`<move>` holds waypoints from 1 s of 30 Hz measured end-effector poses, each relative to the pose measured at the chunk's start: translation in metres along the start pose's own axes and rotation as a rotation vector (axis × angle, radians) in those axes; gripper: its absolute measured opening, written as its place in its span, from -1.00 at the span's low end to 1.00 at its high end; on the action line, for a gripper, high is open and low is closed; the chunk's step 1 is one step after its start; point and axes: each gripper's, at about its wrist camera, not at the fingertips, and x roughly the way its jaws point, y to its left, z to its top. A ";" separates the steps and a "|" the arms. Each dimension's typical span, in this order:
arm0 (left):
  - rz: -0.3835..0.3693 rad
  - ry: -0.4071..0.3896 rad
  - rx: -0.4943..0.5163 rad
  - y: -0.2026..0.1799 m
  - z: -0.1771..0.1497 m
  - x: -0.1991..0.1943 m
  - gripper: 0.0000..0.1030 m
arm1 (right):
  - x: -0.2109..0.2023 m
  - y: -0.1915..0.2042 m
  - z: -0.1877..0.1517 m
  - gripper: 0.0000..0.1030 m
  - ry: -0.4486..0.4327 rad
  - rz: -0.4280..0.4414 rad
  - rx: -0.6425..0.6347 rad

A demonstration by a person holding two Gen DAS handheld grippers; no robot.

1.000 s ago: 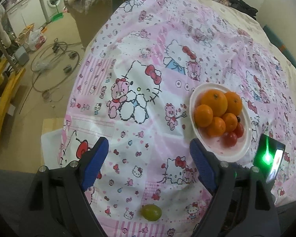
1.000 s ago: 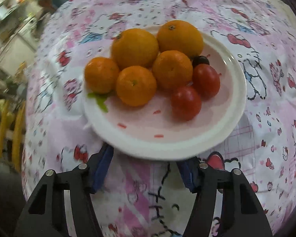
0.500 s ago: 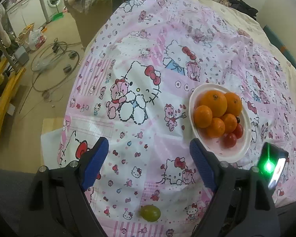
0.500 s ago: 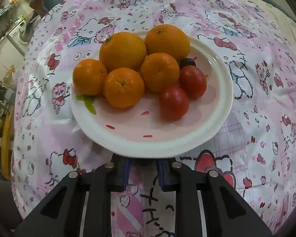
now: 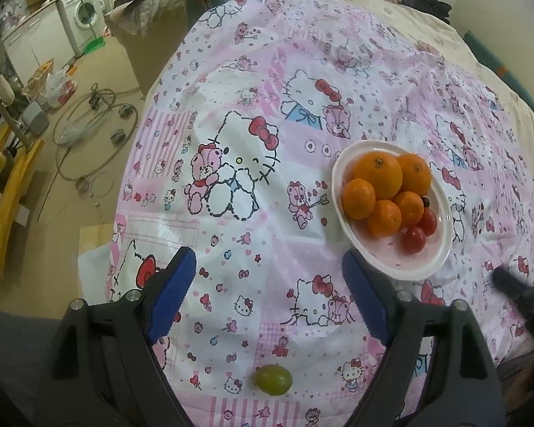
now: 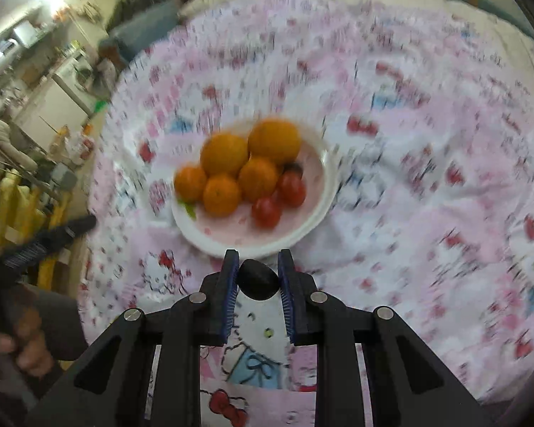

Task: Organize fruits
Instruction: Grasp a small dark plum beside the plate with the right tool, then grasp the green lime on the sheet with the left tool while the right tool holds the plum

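Note:
A white plate [image 5: 441, 259] on the Hello Kitty cloth holds several oranges [image 5: 377, 174] and two red tomatoes [image 5: 414, 239]. The plate also shows in the blurred right wrist view [image 6: 317, 220]. My right gripper [image 6: 258, 270] is shut on a dark grape [image 6: 258, 279], held just short of the plate's near rim. My left gripper [image 5: 267, 277] is open and empty above the cloth, left of the plate. A green grape [image 5: 273, 379] lies on the cloth between and below its fingers.
The table's left edge drops to a floor with cables [image 5: 96, 121] and yellow furniture [image 5: 7, 185]. A washing machine [image 5: 83, 14] stands far back left. The right gripper's tip [image 5: 516, 288] shows blurred at the left view's right edge.
My right gripper shut on a dark grape near the plate's front rim and pulled back and up with it. My left gripper barely moved.

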 end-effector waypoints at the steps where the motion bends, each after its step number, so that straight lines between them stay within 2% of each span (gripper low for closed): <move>1: 0.002 -0.001 0.006 -0.001 -0.001 0.000 0.59 | -0.007 -0.002 0.005 -0.55 -0.018 0.003 -0.014; 4: 0.008 0.000 0.018 -0.004 -0.002 0.000 0.59 | -0.028 -0.012 0.015 -0.55 -0.081 -0.004 -0.056; 7: 0.011 -0.008 0.035 -0.008 -0.005 -0.001 0.59 | -0.035 -0.025 0.018 -0.55 -0.122 -0.001 -0.040; 18: -0.029 0.030 0.121 -0.026 -0.016 -0.001 0.59 | -0.021 -0.055 0.014 -0.55 -0.121 0.084 0.099; 22: -0.048 0.129 0.108 -0.018 -0.027 0.006 0.59 | -0.017 -0.060 0.011 -0.54 -0.091 0.088 0.135; 23: -0.056 0.179 0.108 -0.016 -0.031 0.010 0.59 | -0.017 -0.060 0.010 -0.54 -0.088 0.093 0.140; 30: -0.059 0.347 0.136 -0.011 -0.062 0.026 0.58 | -0.025 -0.056 0.012 -0.54 -0.115 0.115 0.133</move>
